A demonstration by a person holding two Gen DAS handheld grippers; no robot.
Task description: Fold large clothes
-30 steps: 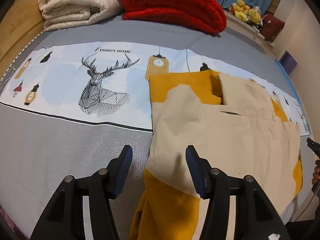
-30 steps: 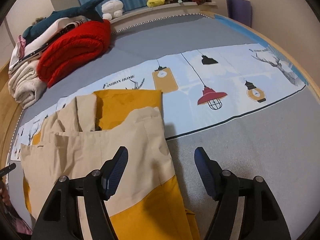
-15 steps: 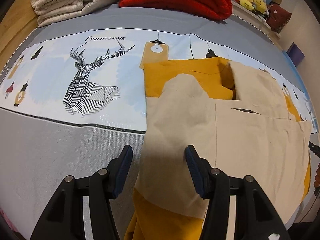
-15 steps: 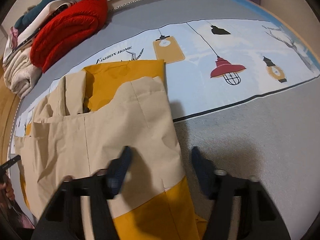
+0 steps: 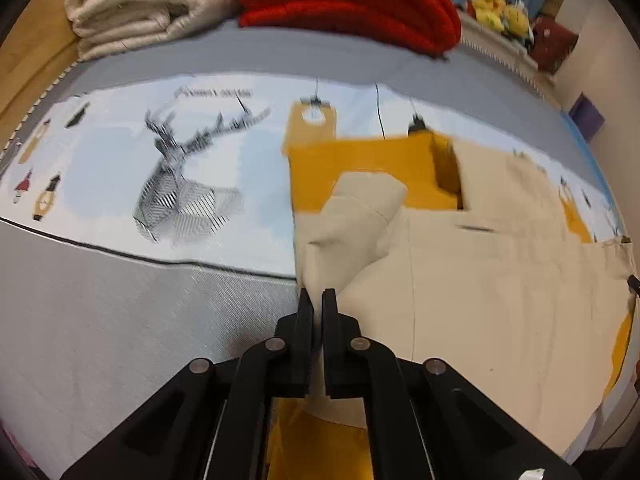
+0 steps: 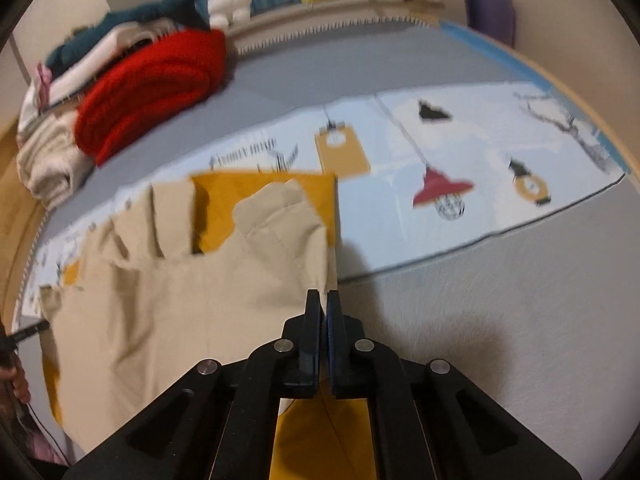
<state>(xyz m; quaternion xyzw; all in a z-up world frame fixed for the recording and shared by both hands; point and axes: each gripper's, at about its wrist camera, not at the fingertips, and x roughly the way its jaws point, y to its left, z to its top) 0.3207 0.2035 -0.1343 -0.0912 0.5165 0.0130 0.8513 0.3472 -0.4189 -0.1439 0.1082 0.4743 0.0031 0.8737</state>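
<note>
Pinching the beige-and-mustard garment (image 5: 460,280) at opposite side edges: left hand-held gripper (image 5: 318,296) and right hand-held gripper (image 6: 324,298), both clamped on cloth; garment lies on bed (image 5: 100,320), before red blanket (image 5: 348,4)

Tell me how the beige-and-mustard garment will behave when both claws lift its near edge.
Likely floppy: the beige-and-mustard garment already puckers into a ridge where the left claw pinches it. It should drape and trail rather than hold shape, since the rest lies limp on the printed bedsheet. Probably light enough; the right claw grips only a thin edge.
</note>
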